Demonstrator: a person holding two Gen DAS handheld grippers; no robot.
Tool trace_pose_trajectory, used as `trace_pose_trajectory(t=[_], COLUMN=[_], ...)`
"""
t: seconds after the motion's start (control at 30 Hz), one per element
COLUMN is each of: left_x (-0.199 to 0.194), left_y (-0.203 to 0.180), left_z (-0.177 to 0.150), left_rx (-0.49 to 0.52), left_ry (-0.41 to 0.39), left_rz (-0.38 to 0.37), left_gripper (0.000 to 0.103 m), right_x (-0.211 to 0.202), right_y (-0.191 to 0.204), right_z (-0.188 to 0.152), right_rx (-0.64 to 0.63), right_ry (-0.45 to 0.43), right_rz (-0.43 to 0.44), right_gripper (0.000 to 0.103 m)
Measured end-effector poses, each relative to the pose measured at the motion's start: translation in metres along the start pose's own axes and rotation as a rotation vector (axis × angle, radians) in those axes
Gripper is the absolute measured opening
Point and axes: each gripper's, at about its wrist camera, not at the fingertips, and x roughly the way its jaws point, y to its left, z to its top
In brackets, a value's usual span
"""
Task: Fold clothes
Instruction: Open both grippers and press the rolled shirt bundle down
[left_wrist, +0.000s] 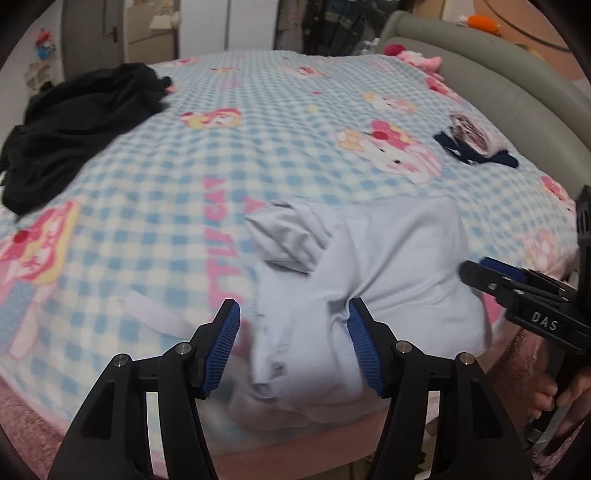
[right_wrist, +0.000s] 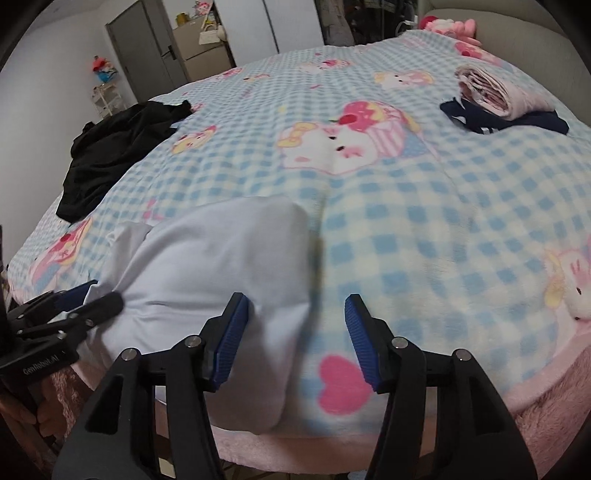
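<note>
Fabric bunches at the near edge of the bed (left_wrist: 110, 192), where the pale blue garment (left_wrist: 388, 258) lies crumpled on the checked cartoon-print blanket (right_wrist: 424, 229), one part hanging over the pink border. Your left gripper (left_wrist: 293, 345) stands wide apart, straddling the garment's near folds with nothing pinched; your right gripper (right_wrist: 297, 338) is also spread wide, its left finger over the garment's right-hand margin and its right finger over bare blanket. If you mean to grip here, set each gripper on a single clean edge or corner rather than a wad, and avoid catching the blanket with it. Spread the cloth flat before any fold. A black garment (left_wrist: 74, 125) lies heaped toward the far left corner; a folded pink striped piece (right_wrist: 491, 90) rests on a navy item (right_wrist: 532, 122) near the right edge, so keep clear of both.
</note>
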Motion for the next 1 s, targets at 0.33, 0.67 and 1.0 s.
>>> trace_pose_trajectory(t=[0.33,0.67,1.0], left_x=[-0.029,0.012,-0.024], left_y=[-0.007,0.001,0.02], left_z=[0.013,-0.001,0.004], left_rx=[-0.022,-0.043,-0.082], left_ry=[-0.123,0.014,-0.118], left_rz=[-0.107,-0.045,0.016], left_gripper=[0.061,0.066,0.066], right_x=[-0.023,0.012,-0.004], right_y=[0.013,-0.003,-0.008], right_z=[0.007,-0.004,0.0], right_rx=[-0.033,0.012,0.026], right_ry=[-0.107,0.054,-0.016], right_rz=[0.112,0.07,0.056], right_gripper=[0.051,0.055,0.055])
